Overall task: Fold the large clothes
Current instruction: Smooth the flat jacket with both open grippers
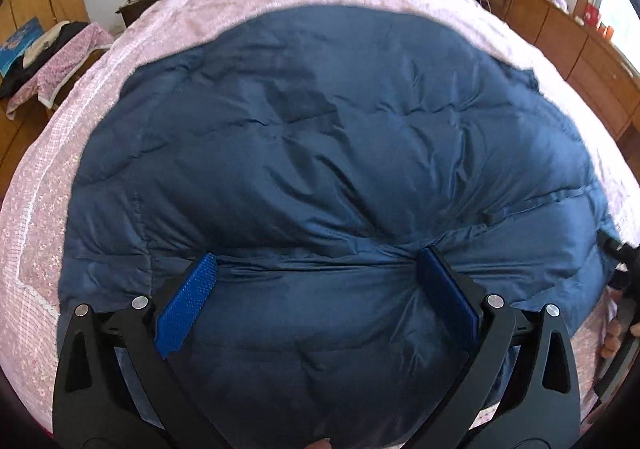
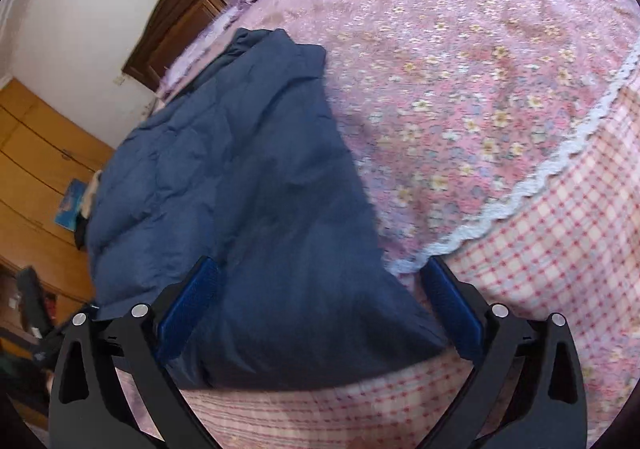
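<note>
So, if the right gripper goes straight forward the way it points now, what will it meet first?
Most likely the navy padded jacket: its corner already lies between the open fingers of the right gripper. Beyond it comes the pink floral bedspread. Depth is hard to judge in this fisheye view.

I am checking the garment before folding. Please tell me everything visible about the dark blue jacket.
The dark blue jacket is a puffy, quilted garment of smooth, slightly shiny fabric. It lies spread and wrinkled on the pink floral bedspread. The open left gripper straddles its near part, and the open right gripper straddles its near corner.
</note>
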A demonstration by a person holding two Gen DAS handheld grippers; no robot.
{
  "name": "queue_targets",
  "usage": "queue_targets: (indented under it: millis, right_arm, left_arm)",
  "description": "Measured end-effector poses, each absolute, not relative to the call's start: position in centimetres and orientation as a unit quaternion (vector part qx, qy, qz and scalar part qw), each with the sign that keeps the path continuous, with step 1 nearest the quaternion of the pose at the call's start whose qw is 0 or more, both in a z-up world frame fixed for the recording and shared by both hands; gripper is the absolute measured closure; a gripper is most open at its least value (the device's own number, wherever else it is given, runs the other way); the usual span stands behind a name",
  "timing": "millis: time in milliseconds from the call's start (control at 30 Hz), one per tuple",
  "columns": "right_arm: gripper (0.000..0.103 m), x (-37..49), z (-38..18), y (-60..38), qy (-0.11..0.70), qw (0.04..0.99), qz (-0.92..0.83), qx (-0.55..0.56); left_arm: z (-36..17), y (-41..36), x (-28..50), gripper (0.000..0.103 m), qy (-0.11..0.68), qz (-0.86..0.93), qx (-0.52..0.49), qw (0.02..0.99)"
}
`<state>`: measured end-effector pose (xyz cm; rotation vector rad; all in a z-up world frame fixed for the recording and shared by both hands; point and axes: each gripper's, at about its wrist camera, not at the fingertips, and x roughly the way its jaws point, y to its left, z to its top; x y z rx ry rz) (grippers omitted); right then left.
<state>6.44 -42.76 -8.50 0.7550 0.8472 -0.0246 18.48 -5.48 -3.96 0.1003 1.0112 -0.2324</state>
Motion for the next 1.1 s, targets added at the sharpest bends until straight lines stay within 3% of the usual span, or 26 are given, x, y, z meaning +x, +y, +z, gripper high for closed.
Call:
queue_targets:
  millis: [200,300,367,500,733,767,800,833,967,1100]
  right_arm:
    - [0.015,6.4,-8.1,-42.3,0.377,0.848,-0.004,0.374]
    - [0.042,6.0,-8.0,-43.2,0.363,0.848,-0.005,0.387]
    - [0.054,5.3,-7.4,-43.5,0.352,0.855,-0.003,0.381]
    - [0.068,4.4,-5.8,-44.1,0.326,0.865,0.008,0.382]
    - [0.067,2.5,-6.0,-45.0,0.316,0.836,0.000,0.448]
    - [0.052,2.0,-6.0,-44.9,0.313,0.831,0.000,0.460]
    - [0.017,1.2,-6.1,-44.7,0.310,0.822,0.002,0.478]
    - [0.012,0.9,-6.1,-44.5,0.301,0.818,0.011,0.491]
    - [0.023,0.7,-5.2,-43.3,0.293,0.830,0.020,0.474]
    - [0.023,3.0,-5.0,-43.1,0.290,0.829,0.045,0.475]
  left_arm:
    - [-5.3,-6.3,18.8,0.003,0.495,-0.104,0.069,0.860]
    - [-5.4,-6.6,18.8,0.003,0.498,-0.103,0.073,0.858]
    - [-5.4,-6.8,18.8,0.003,0.500,-0.102,0.076,0.857]
    - [-5.0,-6.9,18.8,0.003,0.501,-0.103,0.077,0.856]
    - [-0.5,-6.2,18.4,0.004,0.450,-0.132,0.050,0.882]
    - [-0.2,-6.3,18.3,0.004,0.443,-0.134,0.052,0.885]
    - [-0.1,-6.3,18.5,0.004,0.440,-0.135,0.055,0.886]
    - [-0.1,-6.4,18.7,0.004,0.440,-0.137,0.058,0.886]
    - [-0.9,-6.8,19.9,0.004,0.450,-0.131,0.064,0.881]
    - [-1.4,-7.1,19.9,0.004,0.449,-0.126,0.062,0.882]
